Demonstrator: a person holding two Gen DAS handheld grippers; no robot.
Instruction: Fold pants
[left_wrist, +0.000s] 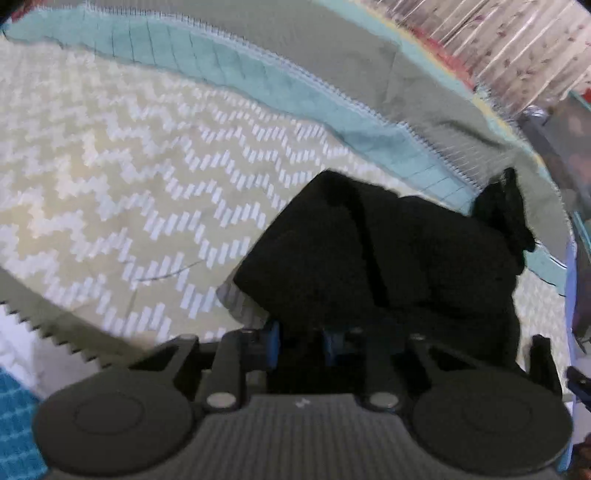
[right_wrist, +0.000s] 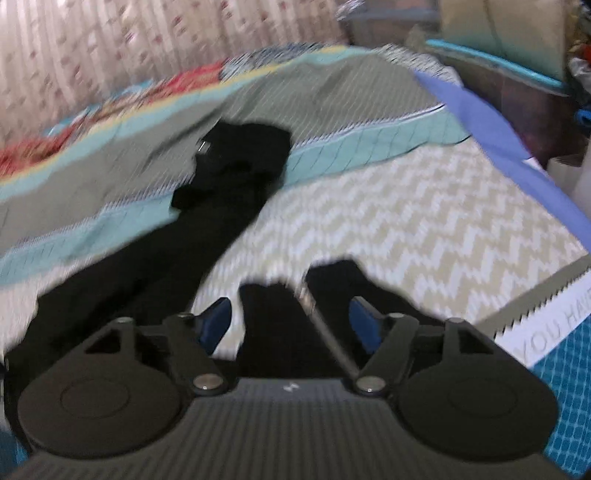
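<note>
Left gripper (left_wrist: 301, 341): pressed nearly together, and I judge it is pinching the near edge of the black pants (left_wrist: 388, 254); the cloth rises straight out from between the blue pads (left_wrist: 272, 345), so I read this as a hold, though the contact itself is hidden by fabric.
Right gripper (right_wrist: 290, 321): spread wide, blue pads (right_wrist: 216, 321) well apart; a dark fold of the pants (right_wrist: 269, 325) sits between them, but neither pad presses on it as far as I can see through the blur.
Why held so: I take it that one side is kept pinned while the other lets go, so that a leg can be laid down or taken up anew.
Pants, nearer part: bunched up just ahead of my left fingers, resting on the zigzag bedspread (left_wrist: 129, 177).
Pants, farther part: one long leg (right_wrist: 192, 236) runs away from me, across the teal band (right_wrist: 369, 147), ending in a crumpled heap (right_wrist: 243, 151) on the grey sheet (right_wrist: 332, 96).
Fold state: not yet neat; I judge the cloth needs straightening first.
Beyond: a patterned curtain (right_wrist: 110, 40), blurred.
</note>
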